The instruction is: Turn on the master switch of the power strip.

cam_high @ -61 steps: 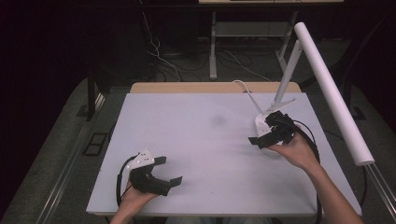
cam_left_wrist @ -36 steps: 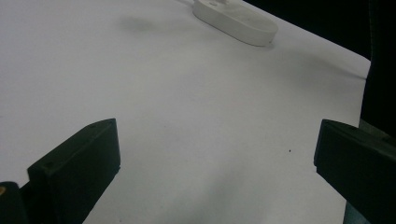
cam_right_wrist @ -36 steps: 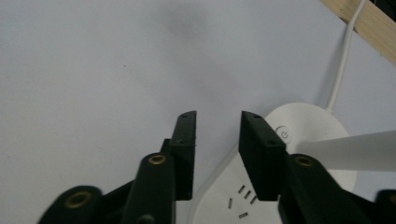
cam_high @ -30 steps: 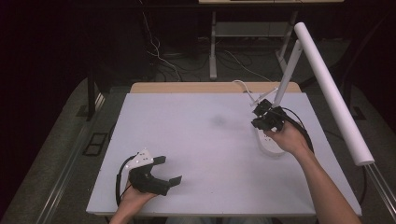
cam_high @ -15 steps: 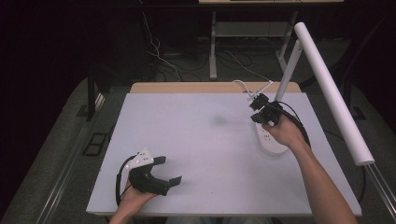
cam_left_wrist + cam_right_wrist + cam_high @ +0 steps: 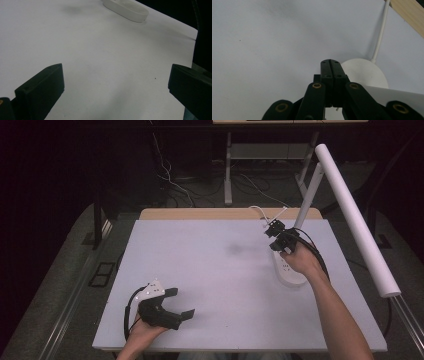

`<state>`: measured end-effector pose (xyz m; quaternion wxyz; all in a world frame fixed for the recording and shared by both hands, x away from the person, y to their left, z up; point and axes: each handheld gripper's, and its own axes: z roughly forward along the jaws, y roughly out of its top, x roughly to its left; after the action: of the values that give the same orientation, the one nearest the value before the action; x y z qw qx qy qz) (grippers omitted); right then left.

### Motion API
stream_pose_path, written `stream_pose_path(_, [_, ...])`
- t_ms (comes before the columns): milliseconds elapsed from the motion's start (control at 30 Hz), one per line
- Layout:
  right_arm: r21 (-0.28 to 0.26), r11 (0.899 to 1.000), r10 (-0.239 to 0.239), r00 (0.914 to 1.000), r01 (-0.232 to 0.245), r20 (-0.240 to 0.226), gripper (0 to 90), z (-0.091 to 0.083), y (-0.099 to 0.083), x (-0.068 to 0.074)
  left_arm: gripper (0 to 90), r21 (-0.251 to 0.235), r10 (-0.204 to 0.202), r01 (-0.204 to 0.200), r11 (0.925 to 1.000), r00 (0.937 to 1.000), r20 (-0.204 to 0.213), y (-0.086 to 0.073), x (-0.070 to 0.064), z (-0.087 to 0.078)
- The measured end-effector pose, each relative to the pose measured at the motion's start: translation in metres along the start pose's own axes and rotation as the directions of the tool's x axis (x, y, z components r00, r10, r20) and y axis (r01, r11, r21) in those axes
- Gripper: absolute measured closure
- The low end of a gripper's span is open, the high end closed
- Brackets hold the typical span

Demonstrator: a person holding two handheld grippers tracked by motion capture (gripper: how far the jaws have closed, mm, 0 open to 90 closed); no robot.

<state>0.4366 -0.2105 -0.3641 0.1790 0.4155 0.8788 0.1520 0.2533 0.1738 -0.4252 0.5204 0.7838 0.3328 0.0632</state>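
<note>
- The right gripper (image 6: pixel 330 62), low in the middle of its own view, has its 2 jaws pressed flat together with nothing between them. In the high view the same gripper (image 6: pixel 276 231) sits right of centre, over the far end of the power strip.
- Just beyond its tips in the right gripper view lies the rounded white end of the power strip (image 6: pixel 364 72), and the strip's white cord (image 6: pixel 380 32) runs from it toward the upper right, to the wooden edge of the tabletop.
- In the high view the power strip (image 6: pixel 290 270) lies flat on the right half of the tabletop (image 6: pixel 210 285), under the person's right hand and running toward the lower right.
- The left gripper (image 6: pixel 177 304), at the lower left of the high view, rests on the tabletop with its jaws spread wide and empty; its own view shows the strip's near end (image 6: pixel 127 10) at the top, well apart.
- Handling, as a judgement: the strip is likely rigid, light, smooth plastic, so it may slide or pivot when pushed at 1 end.
- Grip across its narrow body at the long sides, not on the limp cord, which would only drag it.
- A white lamp arm (image 6: pixel 355 220) slants along the right edge and could be knocked.
</note>
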Motion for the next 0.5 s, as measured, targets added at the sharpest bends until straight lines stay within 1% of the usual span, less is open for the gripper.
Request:
stream_pose_path(33, [0.012, 1.000, 0.012, 0.9999, -0.012, 0.011, 89.5, 0.003, 0.001, 0.000, 0.0, 0.001, -0.002, 0.002, 1.0000, 1.0000, 0.000, 0.000, 0.000, 0.000])
stream_pose_path(100, [0.015, 1.000, 0.017, 0.9997, -0.017, 0.015, 89.5, 0.004, 0.001, 0.000, 0.0, 0.003, 0.003, -0.003, 1.0000, 1.0000, 0.001, 0.000, 0.000, 0.000])
stream_pose_path(167, [0.029, 0.999, 0.026, 0.9993, -0.026, 0.027, 89.5, 0.007, 0.002, 0.000, 0.0, 0.004, 0.003, -0.003, 1.0000, 1.0000, 0.002, 0.000, 0.000, 0.000])
stream_pose_path(200, [0.034, 0.999, 0.027, 0.9990, -0.028, 0.036, 89.5, 0.008, 0.002, 0.000, 0.0, 0.004, 0.003, -0.003, 1.0000, 1.0000, 0.002, 0.000, 0.000, 0.000])
stream_pose_path(233, [0.043, 0.998, 0.038, 0.9979, -0.041, 0.052, 89.5, 0.010, 0.002, 0.000, 0.0, 0.005, 0.003, -0.003, 1.0000, 1.0000, 0.001, 0.000, 0.000, 0.000])
stream_pose_path(333, [0.050, 0.997, 0.047, 0.9969, -0.051, 0.063, 89.5, 0.012, 0.003, -0.001, 0.0, 0.004, 0.003, -0.003, 1.0000, 1.0000, 0.001, 0.000, 0.000, 0.000])
stream_pose_path(367, [0.058, 0.997, 0.051, 0.9955, -0.056, 0.080, 89.5, 0.014, 0.003, -0.001, 0.0, 0.008, 0.004, -0.004, 1.0000, 1.0000, 0.003, 0.000, 0.000, 0.000])
stream_pose_path(400, [0.058, 0.997, 0.051, 0.9955, -0.056, 0.080, 89.5, 0.014, 0.003, -0.001, 0.0, 0.008, 0.004, -0.004, 1.0000, 1.0000, 0.003, 0.000, 0.000, 0.000])
stream_pose_path(467, [0.077, 0.995, 0.053, 0.9922, -0.062, 0.113, 89.5, 0.018, 0.003, 0.000, 0.0, 0.009, 0.002, -0.002, 1.0000, 1.0000, 0.005, 0.000, -0.001, 0.001])
stream_pose_path(500, [0.077, 0.995, 0.053, 0.9922, -0.062, 0.113, 89.5, 0.018, 0.003, 0.000, 0.0, 0.009, 0.000, -0.001, 1.0000, 1.0000, 0.006, 0.000, -0.001, 0.001])
